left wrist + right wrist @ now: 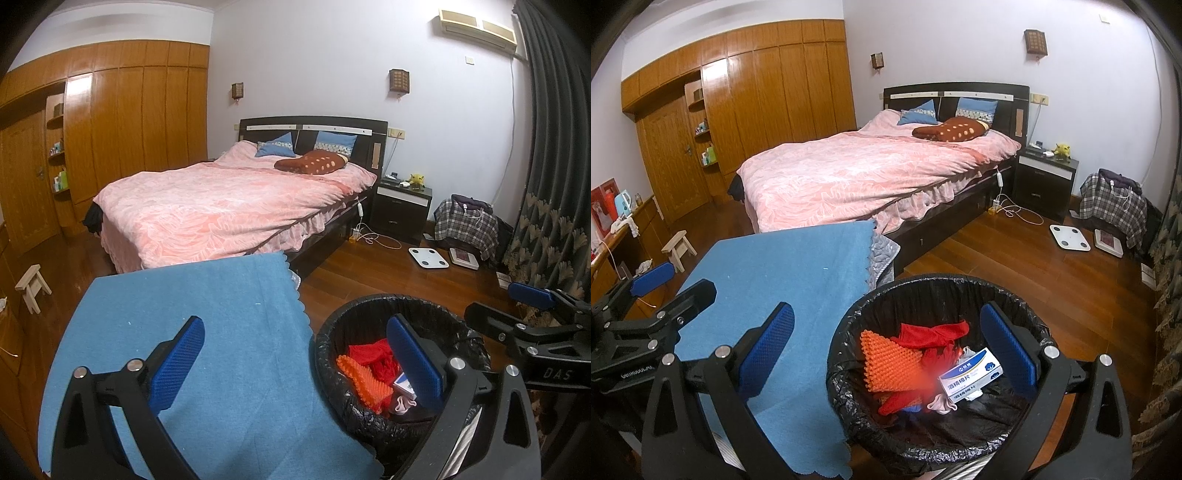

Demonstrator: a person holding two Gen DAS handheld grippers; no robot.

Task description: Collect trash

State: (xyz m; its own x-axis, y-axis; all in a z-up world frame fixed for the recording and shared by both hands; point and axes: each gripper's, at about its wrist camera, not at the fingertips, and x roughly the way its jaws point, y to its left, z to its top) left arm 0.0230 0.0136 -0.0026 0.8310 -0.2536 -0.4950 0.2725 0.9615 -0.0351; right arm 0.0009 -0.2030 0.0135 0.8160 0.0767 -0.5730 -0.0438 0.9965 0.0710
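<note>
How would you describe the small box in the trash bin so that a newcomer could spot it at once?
Start at the round bin lined with a black bag beside the blue cloth-covered table. Inside, right of the bumpy orange sheet and the red crumpled material, lies the box. It is the only white and blue item, a flat rectangular carton with printed lettering.

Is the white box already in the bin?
Yes: the white box lies inside the black-lined bin, beside an orange spiky pad.
</note>
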